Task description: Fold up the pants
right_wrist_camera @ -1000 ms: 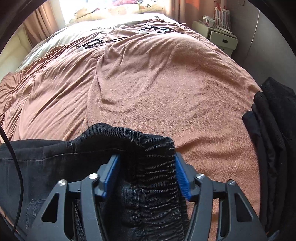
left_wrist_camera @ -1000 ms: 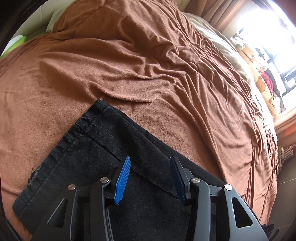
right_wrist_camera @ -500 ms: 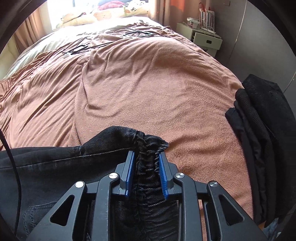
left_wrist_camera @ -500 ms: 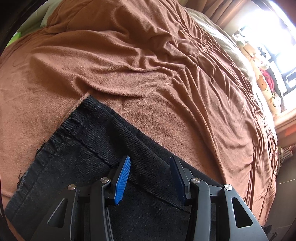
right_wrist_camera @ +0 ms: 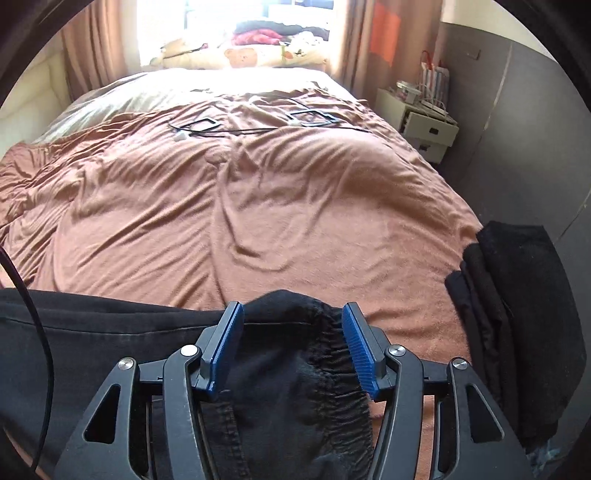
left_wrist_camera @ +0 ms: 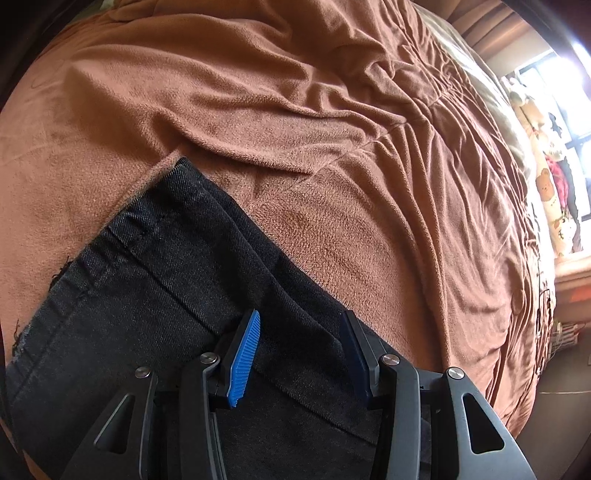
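Right gripper (right_wrist_camera: 291, 347) let go again, jaws spread around the pants (right_wrist_camera: 288, 376) waistband; my left gripper (left_wrist_camera: 299, 350) hangs open over the hem.

— Where have you set yourself up?

— You're in a bedroom at home. The bed (right_wrist_camera: 277, 206) fills nearly everything in front of you, spread with a rumpled brown blanket (left_wrist_camera: 332, 155) over a paler sheet (right_wrist_camera: 147, 92).

— What else says bedroom?

— Beyond the far end of the bed, a bright window (right_wrist_camera: 258, 22) with brown curtains (right_wrist_camera: 96, 48) either side, and a bear-print cushion (right_wrist_camera: 242, 57) along the sill. Just beside the bed's far right corner stands a small white nightstand (right_wrist_camera: 424, 125) with a drawer (odds and ends on top, too small to name). On the bed's near right edge lies a pile of folded dark clothes (right_wrist_camera: 517, 314).
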Available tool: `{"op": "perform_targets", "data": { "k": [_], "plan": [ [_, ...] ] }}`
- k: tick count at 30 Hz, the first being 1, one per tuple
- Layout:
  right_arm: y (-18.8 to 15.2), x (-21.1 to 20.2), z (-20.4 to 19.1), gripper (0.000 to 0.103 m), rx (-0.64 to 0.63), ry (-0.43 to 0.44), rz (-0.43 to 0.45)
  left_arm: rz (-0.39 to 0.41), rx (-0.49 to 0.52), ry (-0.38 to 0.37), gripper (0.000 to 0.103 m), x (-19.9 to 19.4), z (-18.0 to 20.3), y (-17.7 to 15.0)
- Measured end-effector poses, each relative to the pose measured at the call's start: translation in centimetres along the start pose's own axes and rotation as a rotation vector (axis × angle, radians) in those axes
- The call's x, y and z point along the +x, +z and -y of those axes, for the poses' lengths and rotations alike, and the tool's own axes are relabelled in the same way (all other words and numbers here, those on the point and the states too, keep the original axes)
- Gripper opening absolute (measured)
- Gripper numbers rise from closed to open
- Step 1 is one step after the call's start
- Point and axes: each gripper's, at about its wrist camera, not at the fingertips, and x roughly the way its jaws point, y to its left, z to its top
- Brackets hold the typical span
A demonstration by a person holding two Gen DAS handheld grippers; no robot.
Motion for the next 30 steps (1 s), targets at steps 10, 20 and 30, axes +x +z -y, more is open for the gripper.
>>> {"op": "perform_targets", "data": {
  "k": [10, 20, 30],
  "plan": [
    [-0.1, 0.3, -11.6, 0.053, -0.232, 0.263, 0.005, -0.078, 0.058, 0.179, 0.051, 1.6, 3.0, 0.8],
    [1.1, 5.9, -20.2, 0.053, -0.48, 0.452, -0.078, -0.042, 0.079, 0.242, 0.014, 1.7, 4.0, 0.6],
    [2.5, 10.2, -26.6, 0.053, -0.637, 0.547, -0.154, -0.028, 0.057, 0.086, 0.003, 0.1, 0.6, 1.2]
  ]
}}
